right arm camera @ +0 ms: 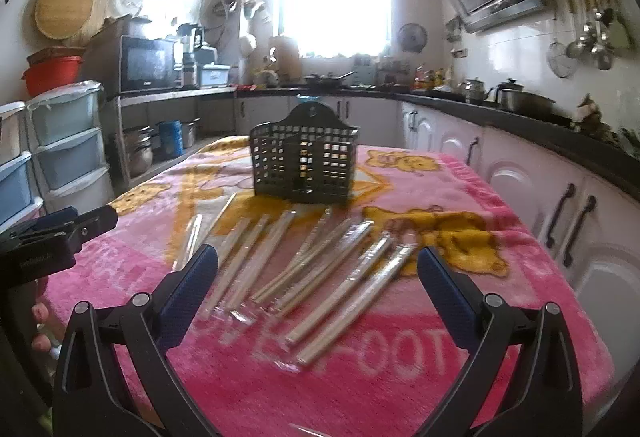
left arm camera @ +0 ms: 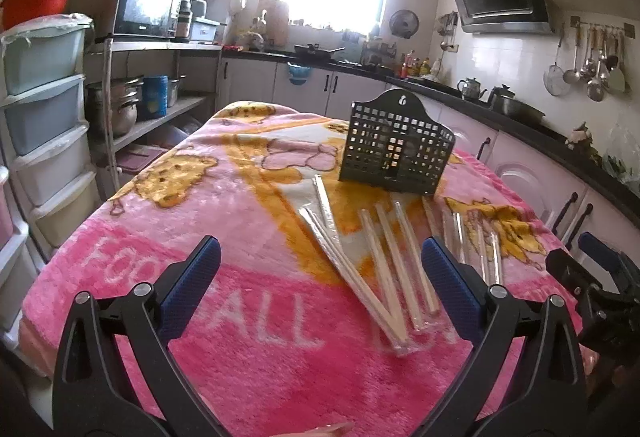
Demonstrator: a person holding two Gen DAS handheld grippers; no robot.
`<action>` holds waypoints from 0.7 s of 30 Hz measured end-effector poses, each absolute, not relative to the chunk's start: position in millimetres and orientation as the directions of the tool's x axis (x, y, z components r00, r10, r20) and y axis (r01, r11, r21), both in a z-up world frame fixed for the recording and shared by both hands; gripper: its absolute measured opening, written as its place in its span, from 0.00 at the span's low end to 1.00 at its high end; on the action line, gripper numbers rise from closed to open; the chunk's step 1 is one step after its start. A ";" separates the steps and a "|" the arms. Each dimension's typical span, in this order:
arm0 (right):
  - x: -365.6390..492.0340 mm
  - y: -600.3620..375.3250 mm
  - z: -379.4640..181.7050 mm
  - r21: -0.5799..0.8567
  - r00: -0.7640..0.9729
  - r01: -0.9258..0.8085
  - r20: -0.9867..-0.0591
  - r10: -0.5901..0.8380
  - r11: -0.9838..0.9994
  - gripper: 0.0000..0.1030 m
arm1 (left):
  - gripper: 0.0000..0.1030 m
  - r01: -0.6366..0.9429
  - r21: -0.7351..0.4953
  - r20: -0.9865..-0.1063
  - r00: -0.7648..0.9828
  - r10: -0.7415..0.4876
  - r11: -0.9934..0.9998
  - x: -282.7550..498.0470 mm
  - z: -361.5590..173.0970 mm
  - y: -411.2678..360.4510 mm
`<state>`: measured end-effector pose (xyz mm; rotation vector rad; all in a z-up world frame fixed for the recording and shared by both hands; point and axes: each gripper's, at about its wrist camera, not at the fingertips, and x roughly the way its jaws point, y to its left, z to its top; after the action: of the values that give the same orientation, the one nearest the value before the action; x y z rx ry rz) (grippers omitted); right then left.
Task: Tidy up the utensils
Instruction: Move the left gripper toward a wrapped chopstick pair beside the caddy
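Note:
Several pairs of wooden chopsticks in clear wrappers [left arm camera: 384, 261] [right arm camera: 312, 277] lie scattered on the pink blanket. Behind them stands a black perforated utensil holder [left arm camera: 396, 145] [right arm camera: 304, 161], upright and with nothing showing inside it. My left gripper [left arm camera: 320, 257] is open above the blanket, left of the chopsticks, holding nothing. My right gripper [right arm camera: 318, 263] is open too, hovering over the near ends of the chopsticks. In the left wrist view the right gripper [left arm camera: 596, 277] shows at the right edge. In the right wrist view the left gripper [right arm camera: 60, 229] shows at the left edge.
The table wears a pink cartoon blanket [left arm camera: 224, 221] [right arm camera: 400, 365]. Plastic drawer towers [left arm camera: 44, 109] stand to the left, white cabinets with black handles [right arm camera: 560, 221] to the right. A person's fingers [right arm camera: 40, 325] hold the left gripper's handle.

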<state>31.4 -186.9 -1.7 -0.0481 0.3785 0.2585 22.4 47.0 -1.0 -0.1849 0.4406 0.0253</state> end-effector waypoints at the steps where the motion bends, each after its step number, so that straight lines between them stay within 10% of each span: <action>1: 35.9 -183.1 -1.2 0.001 0.891 -0.271 -0.378 0.251 0.963 0.94 | 0.89 -0.071 -0.175 -0.438 0.899 -0.013 0.982 25.4 -0.9 49.1; 21: 123.9 -156.6 5.3 0.013 0.806 -0.337 -0.513 0.295 0.942 0.94 | 0.89 -0.081 -0.205 -0.551 0.833 -0.047 0.975 101.4 6.9 75.8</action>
<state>123.9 -156.6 5.3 -0.0796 0.5354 0.3385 101.4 75.8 6.9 -0.2247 0.5867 0.0182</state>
